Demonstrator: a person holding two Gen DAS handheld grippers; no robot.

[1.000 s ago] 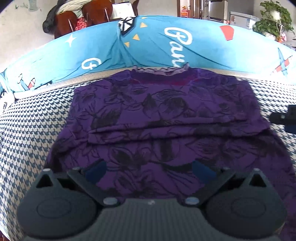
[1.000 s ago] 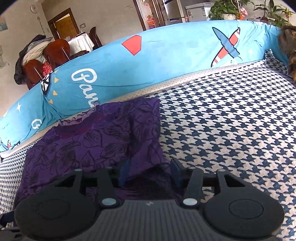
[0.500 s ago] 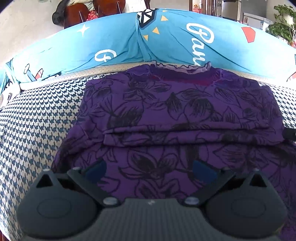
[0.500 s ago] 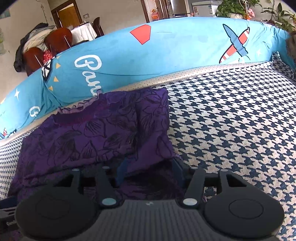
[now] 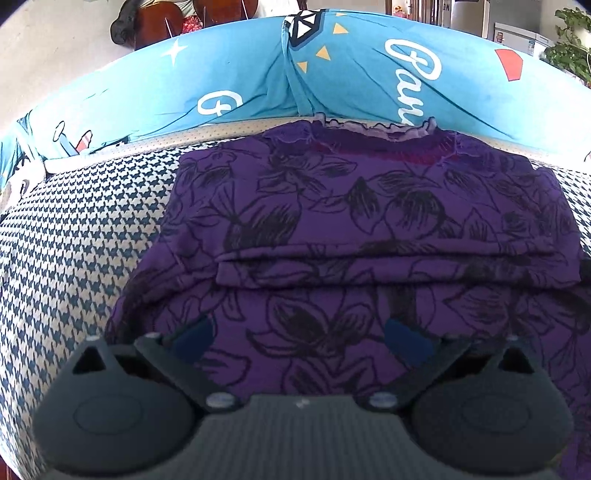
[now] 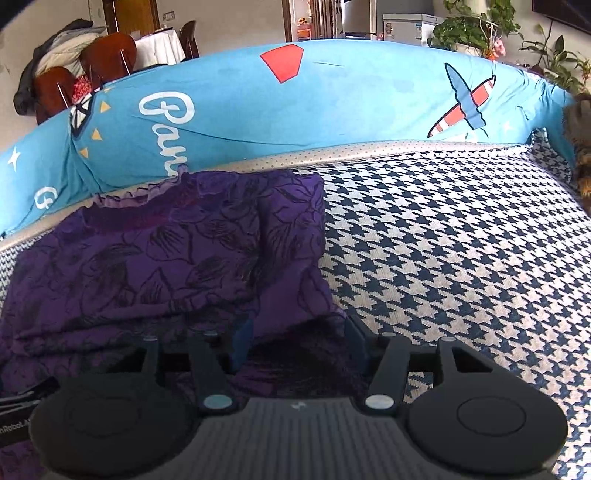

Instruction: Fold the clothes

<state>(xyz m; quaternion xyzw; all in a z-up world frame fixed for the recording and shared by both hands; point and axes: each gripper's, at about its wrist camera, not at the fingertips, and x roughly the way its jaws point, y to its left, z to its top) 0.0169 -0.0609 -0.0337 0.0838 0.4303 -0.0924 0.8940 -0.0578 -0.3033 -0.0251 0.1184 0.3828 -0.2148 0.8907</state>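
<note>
Across both wrist views, a bed (image 5: 85, 236) covered in navy-and-white houndstooth fabric forms the working surface; a beige dotted border runs along its far edge. Behind that border lies a long blue bolster (image 6: 332, 107) printed with white script, a red shape, yellow triangles and a striped aeroplane. Beyond the bolster, the room shows red-brown wooden chairs (image 6: 107, 55) draped with a dark jacket, a table with a white cloth, a doorway, a white appliance and leafy houseplants (image 6: 476, 26) at the right. A furry brown form sits at the far right edge of the right wrist view; what it is cannot be told. No container appears on the bed. A purple garment (image 5: 369, 206) with a black floral print lies flat on the houndstooth, its frilled neckline touching the beige border, with one layer folded over so that a straight crosswise fold edge runs through its middle. The left tool (image 5: 301, 338) hovers over the near part of the garment with its blue-padded jaws spread wide and nothing between the pads. The right tool (image 6: 297, 339) sits at the garment's right near corner, jaws parted, with purple cloth lying between them but not visibly pinched.
</note>
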